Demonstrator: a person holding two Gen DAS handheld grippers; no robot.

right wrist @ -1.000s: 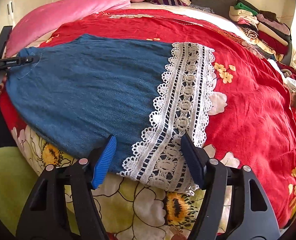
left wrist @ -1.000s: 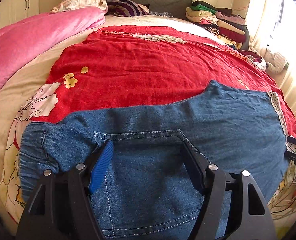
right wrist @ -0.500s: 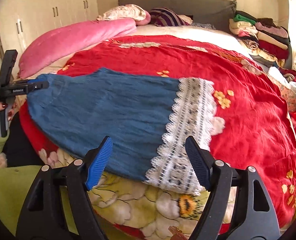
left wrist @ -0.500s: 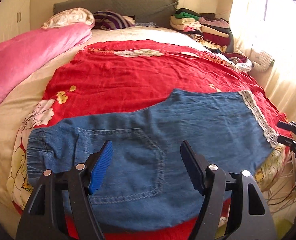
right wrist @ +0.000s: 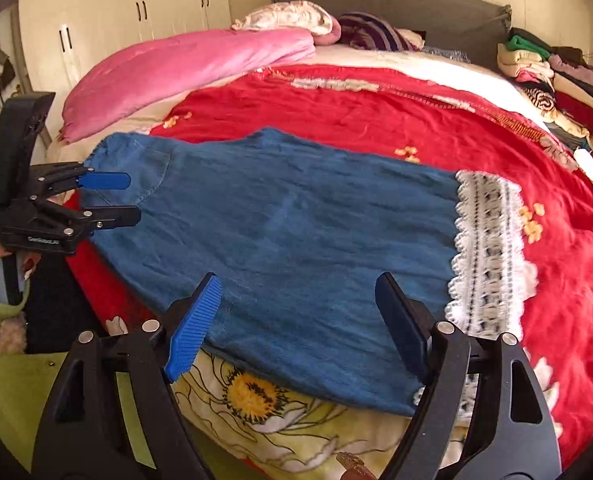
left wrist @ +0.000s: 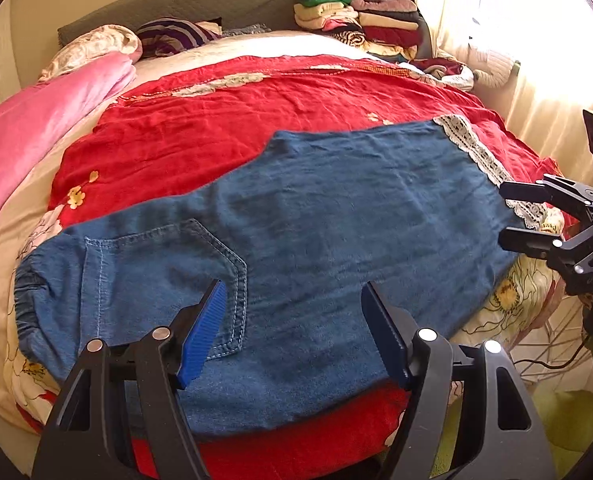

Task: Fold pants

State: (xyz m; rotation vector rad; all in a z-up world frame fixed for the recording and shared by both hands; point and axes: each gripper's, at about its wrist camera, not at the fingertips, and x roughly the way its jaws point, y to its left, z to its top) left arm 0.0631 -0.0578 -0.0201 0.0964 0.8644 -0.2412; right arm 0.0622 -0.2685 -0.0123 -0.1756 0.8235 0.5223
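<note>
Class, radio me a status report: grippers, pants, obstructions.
Left gripper open, right gripper open. Pants flat on red bedspread, ungripped. Nothing obstructing.

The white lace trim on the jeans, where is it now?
In the right wrist view, the white lace trim edges the jeans' right end, on the red bedspread.

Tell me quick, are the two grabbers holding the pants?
Left gripper: open, holding nothing, above the blue pants.
Right gripper: open, holding nothing.
</note>
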